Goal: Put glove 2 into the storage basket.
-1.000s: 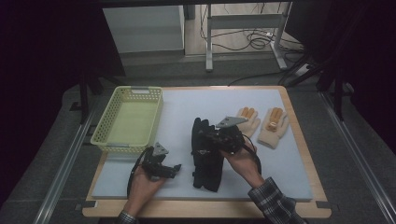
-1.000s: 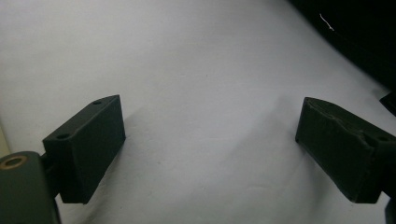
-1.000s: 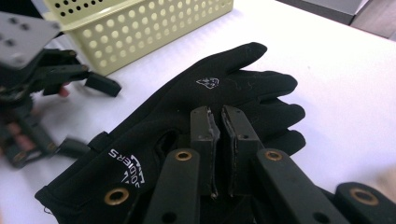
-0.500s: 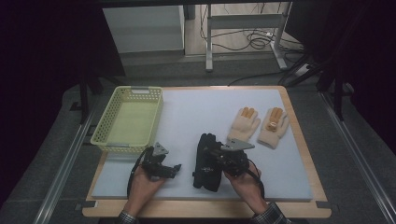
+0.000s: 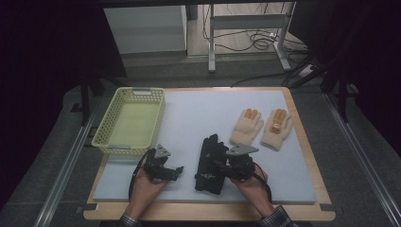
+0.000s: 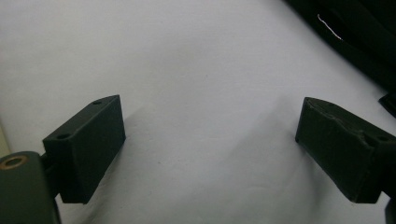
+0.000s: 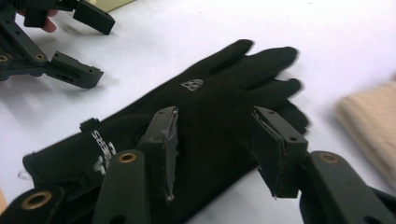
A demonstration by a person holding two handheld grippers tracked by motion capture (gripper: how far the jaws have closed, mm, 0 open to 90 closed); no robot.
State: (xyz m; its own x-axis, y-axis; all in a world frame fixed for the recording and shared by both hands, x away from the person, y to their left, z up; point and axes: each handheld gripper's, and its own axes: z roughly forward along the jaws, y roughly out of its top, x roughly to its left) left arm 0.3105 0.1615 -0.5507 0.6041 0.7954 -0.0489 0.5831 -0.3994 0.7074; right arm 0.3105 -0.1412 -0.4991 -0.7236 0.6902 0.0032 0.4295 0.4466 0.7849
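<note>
1. Right gripper – jaws spread wide, nothing clamped. It is poised just above the black glove, palm area between the jaws, no contact seen on either pad.
2. Change over the last second: the black glove has been drawn from mid-mat toward the near edge, and the right gripper has come back with it. The glove now lies flat, fingers pointing away from the person. It is judged released after the pull – or about to be re-gripped.
3. Left gripper – jaws also wide apart, empty, held low over bare white mat. No shift noted in the high view. The glove's edge is just off its right jaw.
4. Pose: both hands low at the near edge, left wrist turned toward the glove, right forearm angled in from the near right.
5. Farther out: cream glove pair beyond the right gripper, well apart; yellow basket beyond the left gripper, empty.
6. Likely next: glove to be picked up – basket a plausible target.
</note>
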